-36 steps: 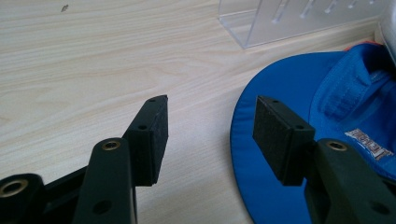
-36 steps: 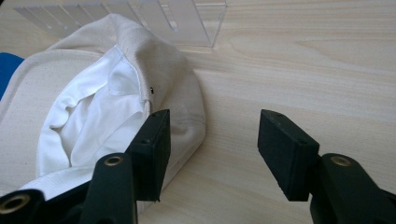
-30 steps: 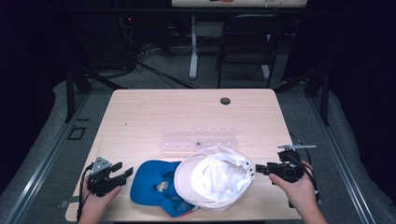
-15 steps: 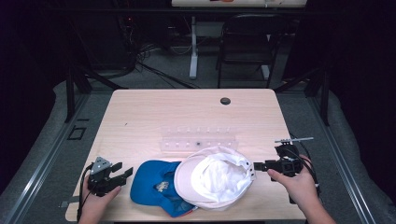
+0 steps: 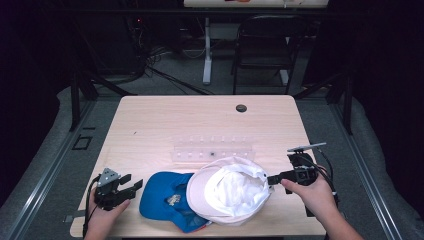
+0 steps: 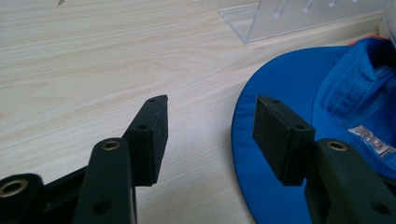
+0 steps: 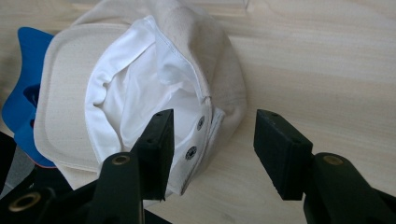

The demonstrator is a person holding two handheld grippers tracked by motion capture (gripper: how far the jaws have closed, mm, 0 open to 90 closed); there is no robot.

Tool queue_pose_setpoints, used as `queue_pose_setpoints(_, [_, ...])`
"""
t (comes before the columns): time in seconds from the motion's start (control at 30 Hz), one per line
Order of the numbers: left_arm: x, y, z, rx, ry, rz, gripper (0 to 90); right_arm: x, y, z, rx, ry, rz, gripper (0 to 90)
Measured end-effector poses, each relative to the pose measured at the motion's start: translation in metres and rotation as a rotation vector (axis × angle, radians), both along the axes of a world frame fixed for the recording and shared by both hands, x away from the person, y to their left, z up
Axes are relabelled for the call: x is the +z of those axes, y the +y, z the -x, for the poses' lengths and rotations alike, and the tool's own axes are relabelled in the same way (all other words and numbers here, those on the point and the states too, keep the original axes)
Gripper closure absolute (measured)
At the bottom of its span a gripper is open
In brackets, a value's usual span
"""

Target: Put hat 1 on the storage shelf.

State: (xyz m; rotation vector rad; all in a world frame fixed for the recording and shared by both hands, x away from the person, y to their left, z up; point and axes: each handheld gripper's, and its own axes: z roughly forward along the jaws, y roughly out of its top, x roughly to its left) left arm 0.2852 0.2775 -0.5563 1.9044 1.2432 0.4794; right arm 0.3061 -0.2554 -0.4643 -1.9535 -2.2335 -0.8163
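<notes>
Flanking caps (image 5: 227, 192), both grippers (image 5: 274, 178) agape

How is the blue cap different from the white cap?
The blue cap is bright blue, while the white cap is cream outside with a white lining. The white cap lies partly on top of the blue cap, hiding some of it. The open left gripper is beside the blue cap; the open right gripper is at the white cap's back edge. Both lie upside down on the table.
</notes>
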Motion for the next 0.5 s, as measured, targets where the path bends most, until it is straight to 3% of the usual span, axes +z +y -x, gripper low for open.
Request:
queue_pose_setpoints(0.17, [0.0,0.0,0.0,-0.002,0.002,-0.002,46.0,-0.005,0.005,-0.007,0.005,0.083,0.0,52.2])
queue_pose_setpoints(0.33, [0.0,0.0,0.0,-0.001,0.001,-0.001,45.9,-0.008,0.012,-0.011,0.016,0.114,0.018,54.7])
queue_pose_setpoints(0.37, [0.0,0.0,-0.001,-0.001,0.002,-0.001,45.9,-0.009,0.015,-0.011,-0.003,0.115,0.018,55.6])
queue_pose_setpoints(0.47, [0.0,0.0,0.0,-0.003,0.002,-0.003,45.9,-0.011,0.018,-0.015,0.031,0.15,0.039,57.7])
queue_pose_setpoints(0.5, [0.0,0.0,0.0,-0.004,0.002,-0.003,45.9,-0.013,0.02,-0.014,-0.003,0.144,0.035,59.5])
